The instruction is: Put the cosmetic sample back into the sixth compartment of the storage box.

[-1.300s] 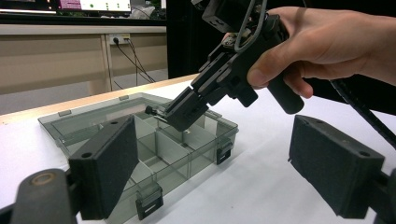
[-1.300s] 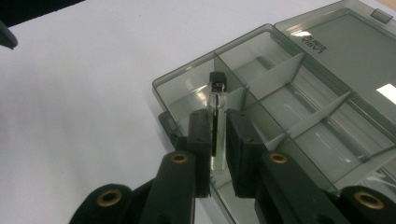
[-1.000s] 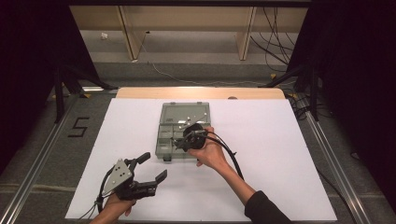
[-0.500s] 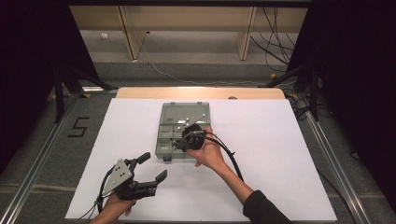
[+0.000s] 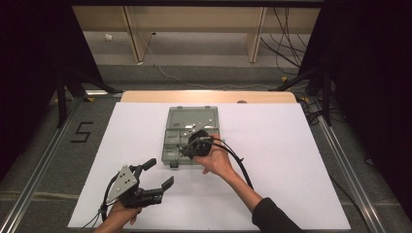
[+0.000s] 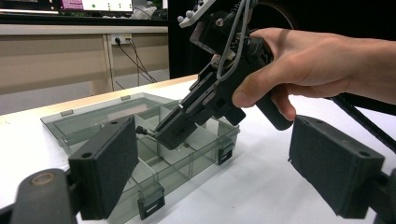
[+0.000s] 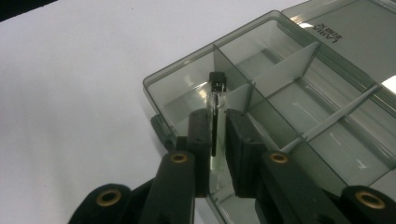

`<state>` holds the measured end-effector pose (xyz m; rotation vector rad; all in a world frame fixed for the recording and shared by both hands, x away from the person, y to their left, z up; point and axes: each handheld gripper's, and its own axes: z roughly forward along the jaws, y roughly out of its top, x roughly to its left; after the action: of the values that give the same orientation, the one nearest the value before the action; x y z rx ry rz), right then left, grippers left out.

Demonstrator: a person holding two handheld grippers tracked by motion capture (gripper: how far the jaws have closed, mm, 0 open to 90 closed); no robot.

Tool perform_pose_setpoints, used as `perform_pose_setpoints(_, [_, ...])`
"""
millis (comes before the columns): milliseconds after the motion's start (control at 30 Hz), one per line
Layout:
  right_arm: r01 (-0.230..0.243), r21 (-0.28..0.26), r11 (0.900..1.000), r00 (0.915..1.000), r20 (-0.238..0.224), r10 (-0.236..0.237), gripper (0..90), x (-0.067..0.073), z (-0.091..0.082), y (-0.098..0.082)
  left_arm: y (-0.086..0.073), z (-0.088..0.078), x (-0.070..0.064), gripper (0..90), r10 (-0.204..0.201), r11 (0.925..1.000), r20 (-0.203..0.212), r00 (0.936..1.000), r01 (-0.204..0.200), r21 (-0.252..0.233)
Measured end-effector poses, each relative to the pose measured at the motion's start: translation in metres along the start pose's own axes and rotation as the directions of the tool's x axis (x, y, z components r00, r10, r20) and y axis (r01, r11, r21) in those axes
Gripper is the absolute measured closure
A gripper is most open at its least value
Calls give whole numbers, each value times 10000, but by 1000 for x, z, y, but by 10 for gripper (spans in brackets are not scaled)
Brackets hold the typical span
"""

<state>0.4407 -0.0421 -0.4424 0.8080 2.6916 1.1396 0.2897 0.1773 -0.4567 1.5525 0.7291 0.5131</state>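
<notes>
A smoky-grey clear compartment box lies open in the middle of the white table. My right gripper reaches down into its near-left compartments. Seen along its own jaws, my right gripper is shut on a small clear vial with a black cap, which pokes out over a corner compartment of the box. My left gripper rests low near the table's front left, open with nothing between its pads. From the left gripper view, the right gripper tilts into the box, with the vial's cap at its tip.
The box's lid lies flat behind the compartments. A black cable trails from the right gripper along the forearm. White table surface stretches to the right of the box. Wooden table legs and floor cables stand beyond the far edge.
</notes>
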Motion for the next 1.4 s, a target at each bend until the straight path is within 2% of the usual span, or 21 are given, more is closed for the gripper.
perform_pose_setpoints(367, [-20,141,9999,9999,108,18,798,-2,3,-2,0,0,0,150,-1,10000,21,10000,1,5])
perform_pose_setpoints(400, [-61,60,10000,9998,211,60,756,-1,4,-2,0,0,0,150,-5,10000,21,10000,5,3])
perform_pose_setpoints(433, [-61,60,10000,9998,211,60,756,-1,4,-2,0,0,0,150,-5,10000,21,10000,5,3])
perform_pose_setpoints(467, [96,41,9999,9992,400,-98,705,0,4,-1,0,0,0,150,-3,10000,20,10000,3,5])
perform_pose_setpoints(500, [96,41,9999,9992,400,-98,705,0,4,-1,0,0,0,150,-3,10000,20,10000,3,5])
perform_pose_setpoints(533, [355,-92,9993,9989,312,-352,666,4,0,3,0,0,0,150,-18,10000,21,10000,18,-22])
perform_pose_setpoints(567, [355,-92,9993,9989,312,-352,666,4,0,3,0,0,0,150,-18,10000,21,10000,18,-22])
perform_pose_setpoints(600, [710,-252,9972,9968,398,-699,588,9,-5,8,0,0,0,150,-32,10000,12,10000,32,-24])
perform_pose_setpoints(633, [710,-252,9972,9968,398,-699,588,9,-5,8,0,0,0,150,-32,10000,12,10000,32,-24])
perform_pose_setpoints(667, [915,-546,9943,9941,627,-880,554,13,-8,11,0,0,0,151,-43,10000,4,10000,43,-40])
perform_pose_setpoints(700, [915,-546,9943,9941,627,-880,554,13,-8,11,0,0,0,150,-43,10000,4,10000,43,-40])
perform_pose_setpoints(733, [994,-532,9936,9946,344,-977,508,17,-14,14,0,-1,0,150,-6,10000,-9,10000,6,-28])
perform_pose_setpoints(800, [1194,-782,9898,9921,488,-1158,475,18,-17,15,0,-1,0,150,-19,10000,-2,10000,19,-48])
perform_pose_setpoints(867, [1144,-959,9888,9928,464,-1104,450,20,-21,16,0,-1,0,150,-33,10000,-21,10000,32,-42])
perform_pose_setpoints(933, [1164,-942,9887,9928,403,-1131,432,19,-27,16,1,-1,1,150,152,9999,-8,9999,-153,-81])
perform_pose_setpoints(1033, [1106,-1091,9879,9933,460,-1061,429,19,-30,16,1,-1,1,150,75,9999,-94,9999,-77,-123])
perform_pose_setpoints(1133, [1192,-1215,9854,9927,352,-1158,413,16,-35,16,1,0,2,150,202,9996,122,9997,-199,-206])
perform_pose_setpoints(1267, [1207,-1347,9835,9926,307,-1176,363,16,-40,14,1,0,1,150,72,9999,50,10000,-71,-148])
perform_pose_setpoints(1300, [1143,-1498,9821,9931,417,-1092,298,16,-43,15,1,0,1,150,60,9999,46,10000,-59,-139])
perform_pose_setpoints(1333, [1143,-1498,9821,9931,417,-1092,298,16,-43,15,1,-1,1,150,25,9999,46,10000,-24,-136])
perform_pose_setpoints(1400, [1298,-1761,9758,9913,445,-1239,289,16,-48,14,1,-1,1,150,61,9999,70,10000,-60,-112])
